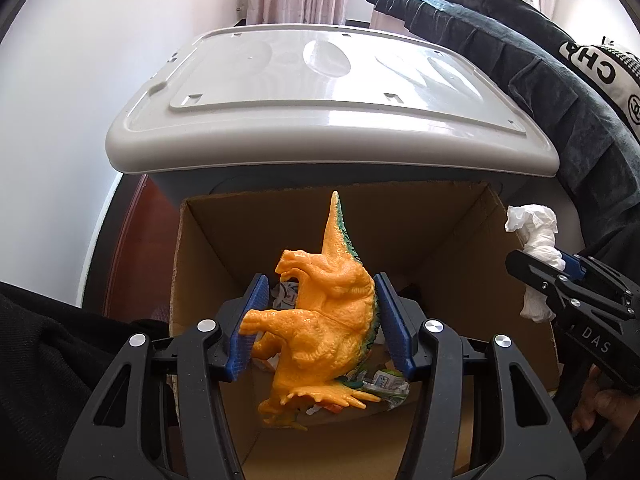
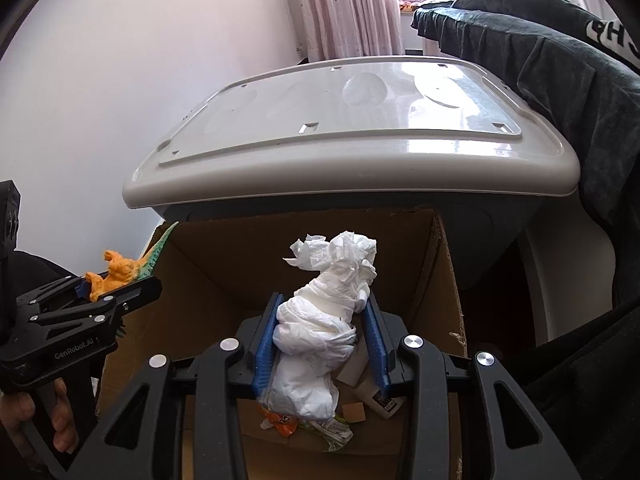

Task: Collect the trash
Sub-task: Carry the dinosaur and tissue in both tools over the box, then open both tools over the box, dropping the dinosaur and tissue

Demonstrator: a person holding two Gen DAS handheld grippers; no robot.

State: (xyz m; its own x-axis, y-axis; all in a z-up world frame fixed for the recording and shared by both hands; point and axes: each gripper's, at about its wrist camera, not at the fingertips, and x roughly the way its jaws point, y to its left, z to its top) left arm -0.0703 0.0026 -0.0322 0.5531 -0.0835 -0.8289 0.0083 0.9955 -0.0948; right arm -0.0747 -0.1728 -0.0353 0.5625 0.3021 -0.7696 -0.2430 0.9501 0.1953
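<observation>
An orange toy dinosaur (image 1: 324,320) with a green ridged back hangs tail up between the blue pads of my left gripper (image 1: 320,312), which is shut on it over an open cardboard box (image 1: 452,240). My right gripper (image 2: 322,340) is shut on a twisted wad of white tissue (image 2: 320,328), also held above the box (image 2: 224,264). In the left wrist view the right gripper (image 1: 560,276) and the tissue (image 1: 534,236) show at the box's right wall. In the right wrist view the left gripper (image 2: 100,292) with the dinosaur (image 2: 114,274) shows at the box's left wall.
Wrappers and crumpled paper (image 2: 320,424) lie on the box's bottom. A grey bin with a pale closed lid (image 1: 320,92) stands right behind the box. A dark garment (image 1: 560,92) is draped at the right. A white wall and curtains (image 2: 348,4) are behind.
</observation>
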